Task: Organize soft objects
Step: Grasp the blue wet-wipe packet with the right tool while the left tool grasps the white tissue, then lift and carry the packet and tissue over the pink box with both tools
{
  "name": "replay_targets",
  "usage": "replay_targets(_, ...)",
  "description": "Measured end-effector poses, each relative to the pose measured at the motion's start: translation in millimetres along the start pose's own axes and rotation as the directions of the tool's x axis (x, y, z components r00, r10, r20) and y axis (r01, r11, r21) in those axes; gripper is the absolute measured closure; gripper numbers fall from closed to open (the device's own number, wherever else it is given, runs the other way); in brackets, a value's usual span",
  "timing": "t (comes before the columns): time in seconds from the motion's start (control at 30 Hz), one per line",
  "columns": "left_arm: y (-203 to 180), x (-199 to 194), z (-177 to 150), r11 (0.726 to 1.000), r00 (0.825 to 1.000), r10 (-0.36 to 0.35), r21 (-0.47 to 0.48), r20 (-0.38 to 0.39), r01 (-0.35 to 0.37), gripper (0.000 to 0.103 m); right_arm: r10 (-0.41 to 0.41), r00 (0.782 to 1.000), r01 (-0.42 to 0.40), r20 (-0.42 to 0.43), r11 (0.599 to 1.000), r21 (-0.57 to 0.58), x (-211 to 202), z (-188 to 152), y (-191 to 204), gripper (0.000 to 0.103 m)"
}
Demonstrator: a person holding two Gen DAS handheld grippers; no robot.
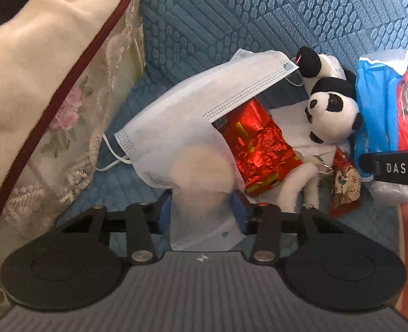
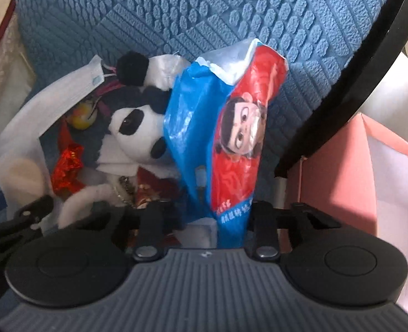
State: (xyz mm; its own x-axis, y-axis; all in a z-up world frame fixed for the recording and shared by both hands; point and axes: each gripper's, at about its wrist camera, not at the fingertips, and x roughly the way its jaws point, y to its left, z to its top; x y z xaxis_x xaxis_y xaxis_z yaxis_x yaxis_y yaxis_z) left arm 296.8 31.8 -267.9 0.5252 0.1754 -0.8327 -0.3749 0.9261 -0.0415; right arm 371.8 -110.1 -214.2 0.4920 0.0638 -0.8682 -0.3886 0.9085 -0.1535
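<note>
On the blue textured sofa (image 1: pixel 231 13), the left gripper (image 1: pixel 202 207) pinches a white face mask (image 1: pixel 181 116) draped over a red foil packet (image 1: pixel 262 144). The right gripper (image 2: pixel 204 218) clamps the blue-and-red cartoon snack bag (image 2: pixel 226 138), upright just beside the plush panda (image 2: pixel 140 130).

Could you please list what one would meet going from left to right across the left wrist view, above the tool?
Cream lace cushion → white face mask → red foil packet → panda plush → blue and red plastic bag, all on the blue textured sofa cover.
</note>
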Motion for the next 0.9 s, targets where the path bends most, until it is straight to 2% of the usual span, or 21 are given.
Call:
replay_targets(0.03, 1, 0, 0, 1.0, 1.0, 0.0, -0.002, 0.002, 0.0, 0.057, -0.003, 1.0, 0.003, -0.006, 1.0, 0.003, -1, -1, 0, 0.08)
replay_targets(0.17, 6, -3, -3, 1.0, 1.0, 0.004, -0.009, 0.016, -0.004, 0.066, 0.006, 1.0, -0.006, 0.001, 1.0, 0.03, -12, -9, -11, 0.084)
replay_targets(0.27, 10, -8, -6, 1.0, 1.0, -0.004, -0.031, 0.019, 0.004, 0.076, 0.011, 1.0, -0.011, 0.005, 0.999, 0.033, -23, -10, -22, 0.084)
replay_targets(0.33, 12, -12, -8, 0.999, 1.0, -0.019, -0.043, 0.017, 0.02, 0.086, 0.024, 1.0, -0.024, 0.004, 0.999, 0.03, -33, -17, -23, 0.084)
replay_targets(0.4, 11, -15, -7, 0.998, 0.999, -0.034, -0.045, 0.027, 0.035, 0.09, 0.046, 0.999, -0.046, 0.0, 0.998, 0.041, -43, -26, -26, 0.084)
replay_targets(0.7, 11, -42, -17, 0.995, 0.994, -0.095, -0.023, 0.052, 0.097, 0.093, 0.117, 0.993, -0.117, 0.003, 0.991, 0.064, -72, -59, -21, 0.084)
replay_targets(0.9, 10, -64, -22, 0.994, 0.992, -0.105, 0.011, 0.068, 0.104, 0.093, 0.146, 0.989, -0.146, 0.014, 0.985, 0.092, -88, -71, -18, 0.084)
